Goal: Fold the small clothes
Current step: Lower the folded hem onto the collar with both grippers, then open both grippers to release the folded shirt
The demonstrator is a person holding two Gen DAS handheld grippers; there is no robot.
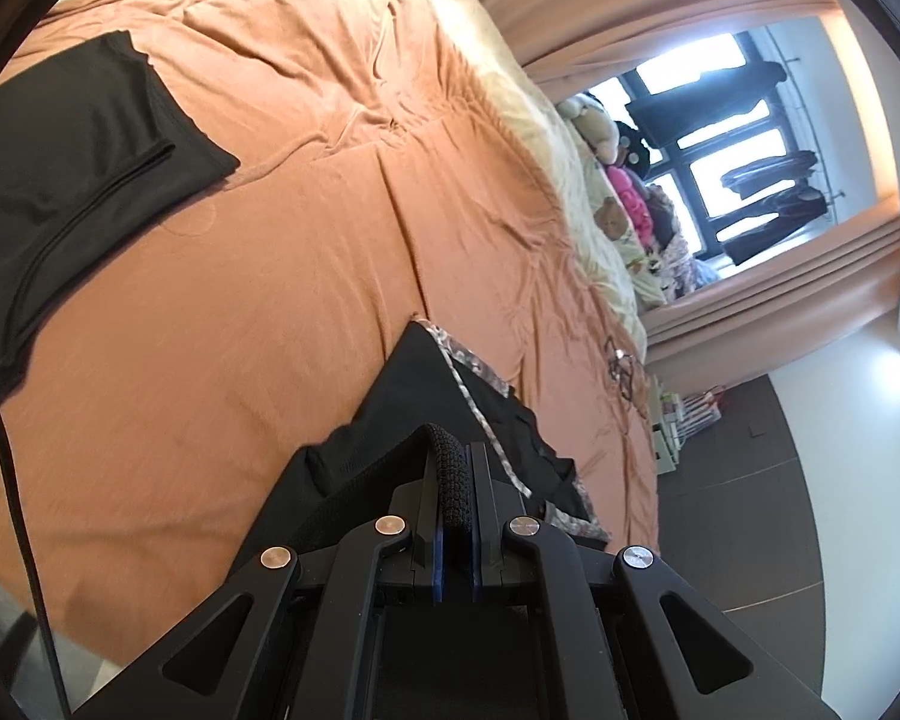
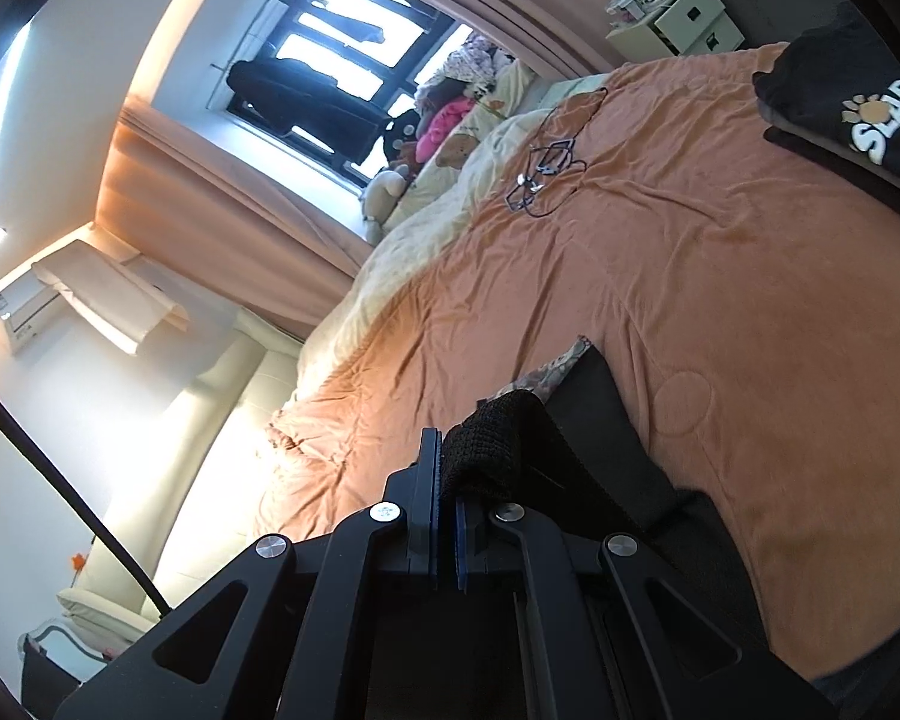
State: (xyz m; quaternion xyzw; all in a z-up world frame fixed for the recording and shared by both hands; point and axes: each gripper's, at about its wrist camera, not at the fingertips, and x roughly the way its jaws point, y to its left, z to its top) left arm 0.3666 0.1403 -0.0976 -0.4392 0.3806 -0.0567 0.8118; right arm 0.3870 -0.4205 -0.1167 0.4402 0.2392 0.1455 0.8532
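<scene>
A small black garment point(image 1: 426, 384) with a patterned trim point(image 1: 480, 372) is stretched over the orange bedspread point(image 1: 270, 240). My left gripper point(image 1: 455, 462) is shut on its black ribbed waistband point(image 1: 453, 480), which bulges up between the blue pads. In the right wrist view the same garment point(image 2: 600, 420) runs off to the right over the bedspread point(image 2: 690, 270). My right gripper point(image 2: 447, 474) is shut on another part of the knitted waistband point(image 2: 486, 438), which drapes over and hides its right finger.
A second black garment point(image 1: 60, 168) lies flat at the left of the bed. A black piece with a white print point(image 2: 840, 102) sits at the far right. A tangle of thin cable point(image 2: 546, 168) lies mid-bed, with soft toys point(image 2: 426, 132) by the window and dark floor point(image 1: 750, 480) beside the bed.
</scene>
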